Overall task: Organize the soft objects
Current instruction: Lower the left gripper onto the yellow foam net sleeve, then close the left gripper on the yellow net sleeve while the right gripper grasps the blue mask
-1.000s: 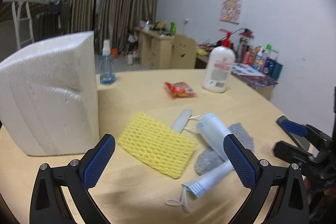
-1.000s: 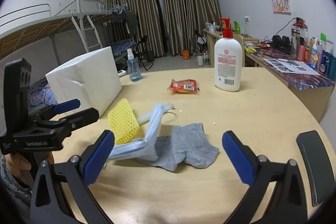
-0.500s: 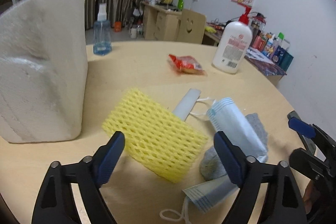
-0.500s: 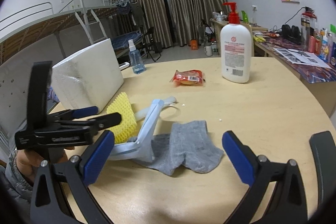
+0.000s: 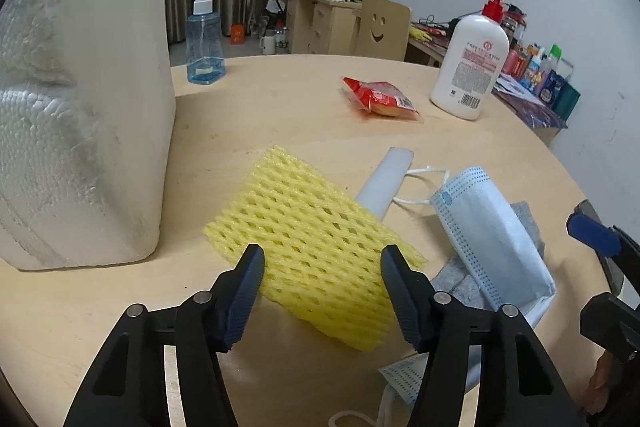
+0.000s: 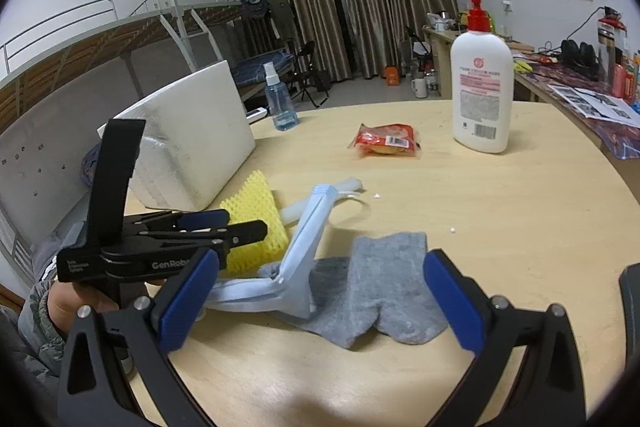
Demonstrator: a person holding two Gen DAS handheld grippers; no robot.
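Change since earlier frame: left gripper (image 5: 322,269) has come down closer to the yellow foam net (image 5: 308,243); its jaws have narrowed.
Left wrist, jaws: closing, part-way apart, the net's near edge between them, pads not pressing.
Left wrist, surroundings: face mask (image 5: 492,227) and grey sock (image 5: 460,279) to the right; white foam block (image 5: 80,99) on the left; round wooden table (image 5: 280,115).
Right wrist, jaws: right gripper (image 6: 320,297) wide apart over the sock, holding nothing.
Right wrist, room: lotion bottle (image 6: 482,83), snack packet (image 6: 386,141), curtains, bunk bed.
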